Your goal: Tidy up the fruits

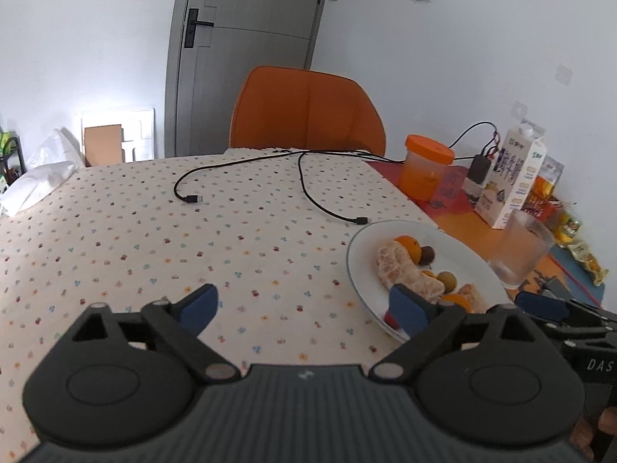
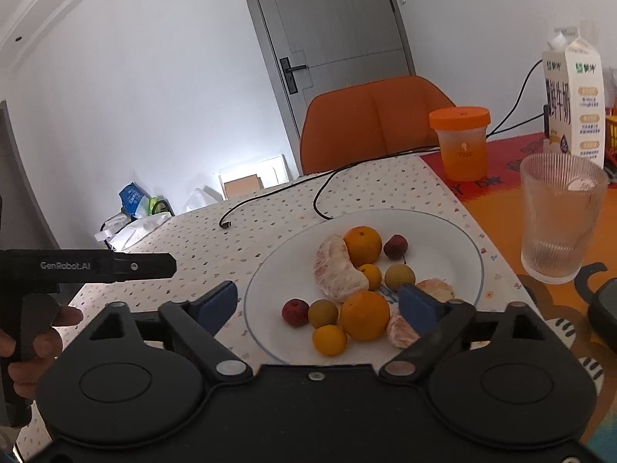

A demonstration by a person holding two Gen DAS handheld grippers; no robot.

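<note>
plate (image 1: 360,270): near rim hidden behind claw | milk carton (image 2: 574,96): small print unreadable | phone (image 2: 605,308): cut by edge

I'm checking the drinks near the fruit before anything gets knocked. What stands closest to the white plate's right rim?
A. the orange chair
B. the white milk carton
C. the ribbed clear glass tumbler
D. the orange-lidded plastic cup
C: in the right wrist view the ribbed clear glass tumbler stands just beside the white plate, nearer than the cup or carton behind it.

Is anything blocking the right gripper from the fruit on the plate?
Nothing visible does. The right gripper is open and empty just short of the plate, with the large orange straight ahead. The ribbed glass stands off to the side.
</note>
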